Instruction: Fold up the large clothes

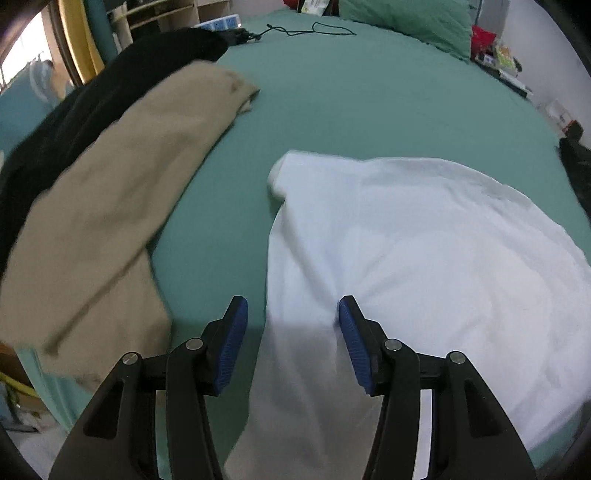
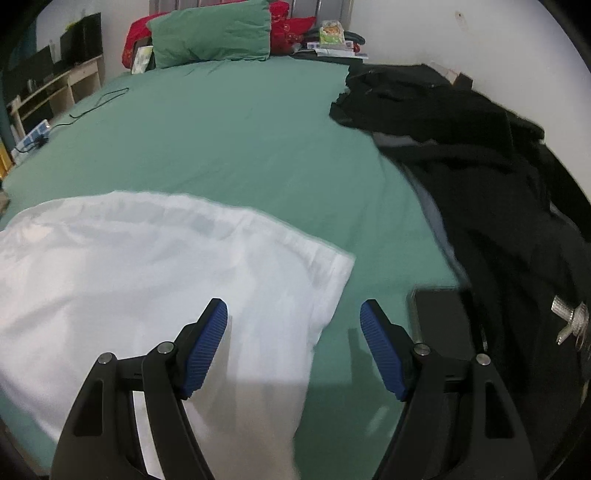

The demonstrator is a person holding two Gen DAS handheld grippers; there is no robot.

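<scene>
Over the near edge of the bed [image 1: 351, 103], the left claw [image 1: 293, 314] and the right claw [image 2: 293, 317] are standing apart, ribbed blue pads gripping nothing. Beneath them the soft white garment [image 1: 406, 240] is lying spread on the smooth green sheet; farther left a beige garment [image 1: 122, 177] is lying.

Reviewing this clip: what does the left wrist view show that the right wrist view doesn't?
Only the left wrist view shows the tan garment lying along the bed's left side, a black garment behind it, and the open left gripper above the white garment's left edge.

Only the right wrist view shows the dark clothes pile, a dark flat device beside it, and the open right gripper.

Both show the white garment on the green sheet, the green pillow and a black cable.
</scene>
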